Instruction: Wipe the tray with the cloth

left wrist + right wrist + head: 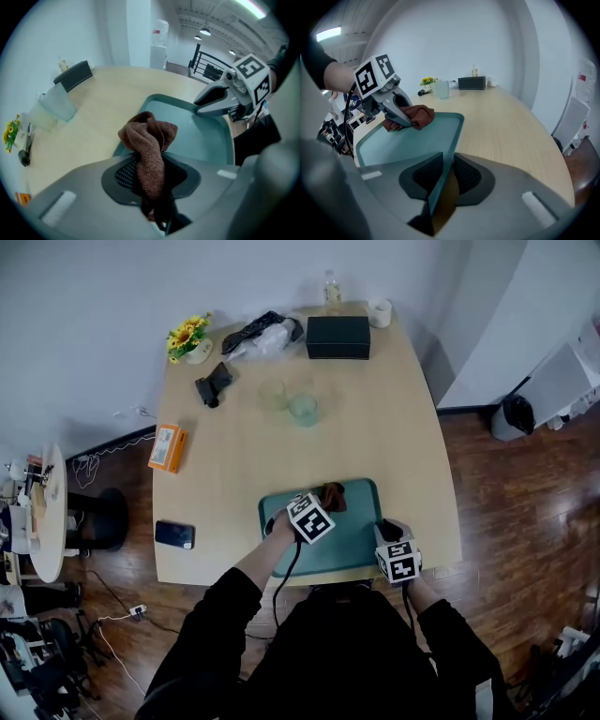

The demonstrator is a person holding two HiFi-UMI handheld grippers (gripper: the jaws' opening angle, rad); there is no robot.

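Brown terry cloth, looped pile, bunched into a soft twisted wad. Rests on the tray close to the far rim, right of centre in the head view. Narrows to a rope-like tail that runs back between the ribbed black pads of the left tongs, which are closed tight on it; long axis in line with those tongs, wad end pointing away from the person.

Teal tray, smooth and matte, a shallow rounded rectangle with a raised lip. Lies flat at the near edge of the worktop, long axis along that edge.

Right tongs closed on the tray's near right rim, lip held edge-on between the pads. Left tongs tilted steeply down over the tray's middle, right tongs at the corner, apart from the cloth.

Worktop in pale wood grain, curved sides, smooth. Farther back, well apart from the tray: two translucent cups side by side, a black oblong box, yellow flowers in a small pot. At the left edge, an orange carton and a dark phone.
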